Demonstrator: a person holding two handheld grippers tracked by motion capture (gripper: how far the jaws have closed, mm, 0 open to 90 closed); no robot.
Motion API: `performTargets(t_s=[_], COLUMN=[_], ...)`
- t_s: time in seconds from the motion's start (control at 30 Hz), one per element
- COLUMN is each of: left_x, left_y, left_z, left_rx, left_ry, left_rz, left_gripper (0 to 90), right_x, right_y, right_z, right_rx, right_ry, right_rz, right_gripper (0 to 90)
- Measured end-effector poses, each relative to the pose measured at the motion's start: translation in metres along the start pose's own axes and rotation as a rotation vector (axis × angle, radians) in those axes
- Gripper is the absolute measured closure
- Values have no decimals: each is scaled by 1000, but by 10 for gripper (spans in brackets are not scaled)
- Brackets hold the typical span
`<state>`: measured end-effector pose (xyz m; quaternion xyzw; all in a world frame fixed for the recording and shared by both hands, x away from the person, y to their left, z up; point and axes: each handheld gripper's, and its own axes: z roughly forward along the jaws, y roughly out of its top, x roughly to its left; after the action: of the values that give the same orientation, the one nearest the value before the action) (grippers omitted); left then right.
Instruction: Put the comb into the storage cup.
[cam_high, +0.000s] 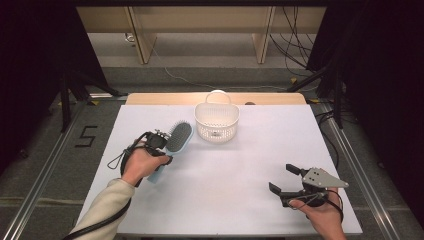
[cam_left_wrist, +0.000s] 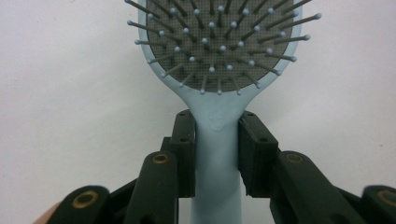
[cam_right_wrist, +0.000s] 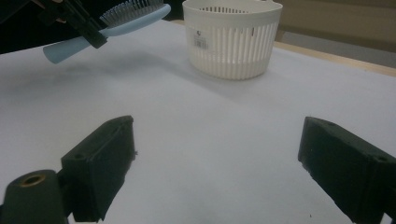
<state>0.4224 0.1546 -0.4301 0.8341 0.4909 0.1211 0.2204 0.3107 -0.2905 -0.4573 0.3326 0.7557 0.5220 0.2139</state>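
Note:
A light blue hairbrush (cam_high: 176, 140) with a grey bristle pad is lifted above the white table, left of centre. My left gripper (cam_high: 163, 150) is shut on its handle (cam_left_wrist: 217, 158), just below the head, bristles facing up. From the right gripper view the hairbrush (cam_right_wrist: 112, 25) hangs clear of the table, tilted, casting a shadow below. A white slatted basket (cam_high: 216, 121) with a loop handle stands at the table's far middle, just right of the brush head. My right gripper (cam_high: 284, 178) rests low at the near right, open, nothing between its jaws.
The white table top (cam_high: 235, 165) lies open between the two grippers. A wooden strip (cam_high: 150, 98) runs along the far edge. Black stands and cables sit on the floor beyond both far corners.

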Motion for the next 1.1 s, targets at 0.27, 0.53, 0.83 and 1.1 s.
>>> performTargets(t_s=[0.27, 0.53, 0.83, 1.1], left_x=[2, 3, 4, 4], left_y=[0, 1, 2, 2], left_z=[-1, -3, -6, -8], left_rx=[-28, -53, -86, -116], left_ry=[5, -1, 3, 8], left_rz=[-13, -20, -27, -23], left_gripper=[699, 699, 699, 699], right_x=[0, 0, 0, 0], right_y=[0, 0, 0, 0], right_z=[-1, 0, -1, 0], right_rx=[-1, 0, -1, -1], right_ry=[2, 3, 4, 4], right_rz=[-1, -1, -3, -3], right_gripper=[113, 112, 108, 108])
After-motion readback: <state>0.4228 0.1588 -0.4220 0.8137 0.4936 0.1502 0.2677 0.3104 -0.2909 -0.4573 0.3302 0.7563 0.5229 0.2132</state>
